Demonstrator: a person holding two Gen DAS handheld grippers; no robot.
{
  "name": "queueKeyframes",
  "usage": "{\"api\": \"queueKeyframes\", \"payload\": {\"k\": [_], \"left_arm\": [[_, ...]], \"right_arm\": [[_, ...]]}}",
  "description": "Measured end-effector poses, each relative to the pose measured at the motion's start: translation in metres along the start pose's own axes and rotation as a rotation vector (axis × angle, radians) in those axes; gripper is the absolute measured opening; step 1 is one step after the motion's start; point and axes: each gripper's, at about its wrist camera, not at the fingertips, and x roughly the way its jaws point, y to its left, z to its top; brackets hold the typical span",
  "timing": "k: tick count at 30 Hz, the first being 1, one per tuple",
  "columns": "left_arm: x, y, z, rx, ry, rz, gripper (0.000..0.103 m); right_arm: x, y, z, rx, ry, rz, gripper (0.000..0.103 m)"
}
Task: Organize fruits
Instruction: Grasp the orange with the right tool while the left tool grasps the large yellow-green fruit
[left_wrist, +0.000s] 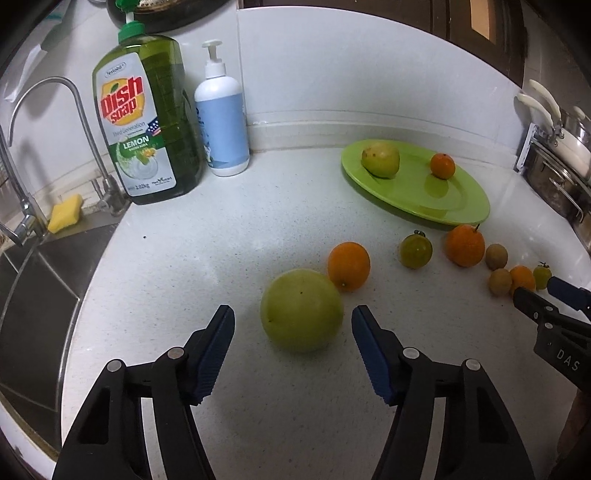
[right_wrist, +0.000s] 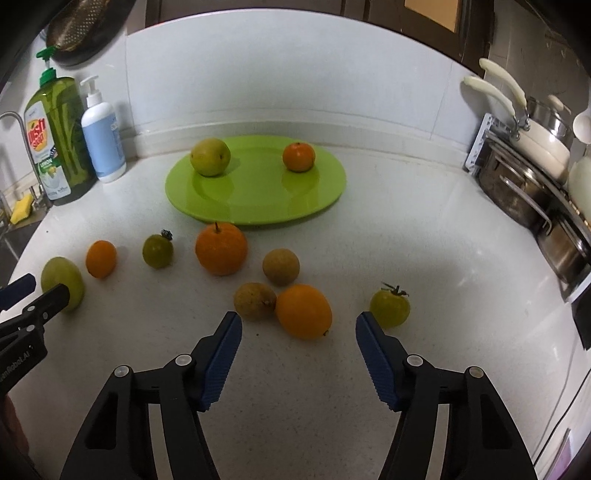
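Fingers of our left gripper, black with blue ribbed pads, stand apart on either side of a large round pale-green fruit resting on the speckled white table; we see a gap on each side, so the pads do not press on it. Touching that fruit's far side is a small orange.

Our right gripper likewise has its fingers spread, with nothing clamped. Just ahead of them lies an oval orange fruit, touching a round brown fruit on its left. A small green tomato with a stem sits just beyond the right finger's tip. A second brown fruit, a larger orange with a stalk and another green tomato lie further out.

Beyond these, near the back wall, a shiny lime-green oval plate carries a yellow-green pear-like fruit and a small tangerine, well apart from each other.

At the left corner stand a green dish-soap bottle and a white pump bottle with a blue label, beside a steel sink.
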Motion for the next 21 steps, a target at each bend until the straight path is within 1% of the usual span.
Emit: {"api": "queueKeyframes", "payload": {"k": [2, 4, 8, 12, 17, 21], "left_arm": [[0.003, -0.001, 0.001, 0.001, 0.003, -0.001, 0.065], [0.006, -0.002, 0.002, 0.002, 0.005, -0.002, 0.065], [0.011, -0.004, 0.005, 0.007, 0.014, -0.007, 0.059], [0.013, -0.006, 0.005, 0.011, 0.022, -0.009, 0.057], [0.017, -0.007, 0.006, 0.018, 0.036, -0.004, 0.05], [0.018, -0.005, 0.007, 0.005, 0.041, -0.011, 0.05]], "right_arm": [[0.003, -0.001, -0.001, 0.006, 0.011, -0.002, 0.062], [0.006, -0.002, -0.001, 0.01, 0.021, -0.004, 0.061], [0.009, -0.002, -0.001, 0.003, 0.025, -0.013, 0.058], [0.015, -0.006, -0.001, 0.017, 0.037, -0.02, 0.057], [0.018, -0.008, 0.001, 0.014, 0.034, -0.025, 0.052], [0.021, -0.007, 0.004, 0.001, 0.028, -0.021, 0.047]]}}
